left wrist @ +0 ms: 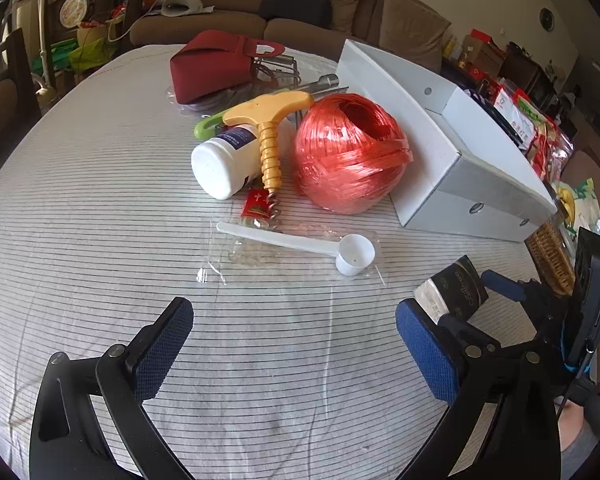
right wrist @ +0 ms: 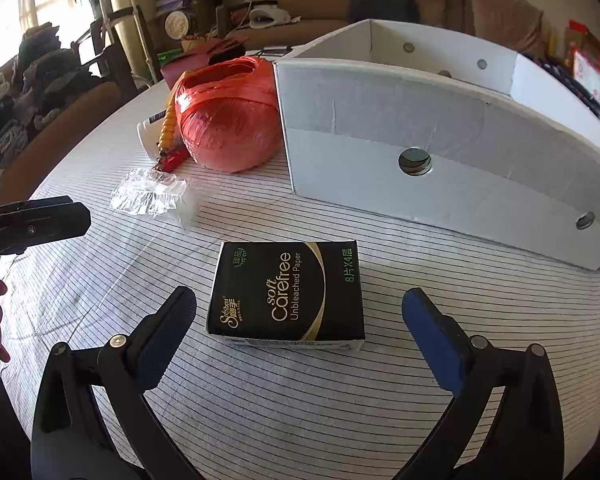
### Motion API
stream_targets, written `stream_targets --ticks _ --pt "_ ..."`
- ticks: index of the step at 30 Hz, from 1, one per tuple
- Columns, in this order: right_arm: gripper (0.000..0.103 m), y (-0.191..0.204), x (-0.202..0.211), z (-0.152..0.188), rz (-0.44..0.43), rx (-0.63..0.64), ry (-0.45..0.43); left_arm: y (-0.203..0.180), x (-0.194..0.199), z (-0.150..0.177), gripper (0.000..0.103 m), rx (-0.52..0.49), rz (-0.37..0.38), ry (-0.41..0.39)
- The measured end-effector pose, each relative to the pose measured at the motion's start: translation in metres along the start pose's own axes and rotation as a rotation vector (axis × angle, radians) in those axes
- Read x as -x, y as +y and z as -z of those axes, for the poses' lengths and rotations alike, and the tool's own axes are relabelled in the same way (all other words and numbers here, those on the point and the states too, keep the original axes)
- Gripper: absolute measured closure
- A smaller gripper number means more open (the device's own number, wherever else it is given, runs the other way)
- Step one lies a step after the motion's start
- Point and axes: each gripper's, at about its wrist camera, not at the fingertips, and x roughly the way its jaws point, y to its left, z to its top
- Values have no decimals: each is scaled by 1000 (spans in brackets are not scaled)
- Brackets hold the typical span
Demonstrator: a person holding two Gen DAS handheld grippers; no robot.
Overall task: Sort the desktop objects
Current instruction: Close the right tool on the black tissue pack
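Note:
My right gripper point(right wrist: 299, 330) is open, low over the striped tablecloth, with a black tissue pack point(right wrist: 288, 294) lying flat between its fingers, untouched. The pack also shows in the left wrist view point(left wrist: 454, 286). My left gripper point(left wrist: 294, 342) is open and empty over bare cloth. Ahead of it lie a white scoop in clear wrap point(left wrist: 312, 246), a white bottle point(left wrist: 224, 162), a yellow-handled corkscrew point(left wrist: 268, 136), a red twine ball point(left wrist: 350, 152) and a red pouch point(left wrist: 214, 66). A white open box point(right wrist: 440, 156) stands behind the pack.
A metal rack point(left wrist: 278, 68) lies behind the pouch. A wicker item point(left wrist: 550, 258) and snack packets point(left wrist: 528, 120) sit at the table's right edge. Chairs and a sofa point(left wrist: 300, 4) surround the table.

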Motion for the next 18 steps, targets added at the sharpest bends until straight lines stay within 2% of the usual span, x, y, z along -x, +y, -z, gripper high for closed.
stream_targets --ticks 3,4,5,10,16,18 --pt "2 1 -8 1 2 13 12 3 -6 0 0 13 8 4" --pt "10 2 -9 2 -3 19 15 4 -8 -1 0 20 14 7" --pt "32 2 -10 2 -9 24 16 4 -9 -1 0 24 17 9" --pt "31 4 -7 3 -35 32 28 4 -14 -4 0 33 23 13" --pt "31 -10 23 5 -71 -26 -6 -7 -24 -6 0 52 59 26" --pt "31 -19 35 6 -79 -57 -24 -17 -29 -7 0 34 47 23"
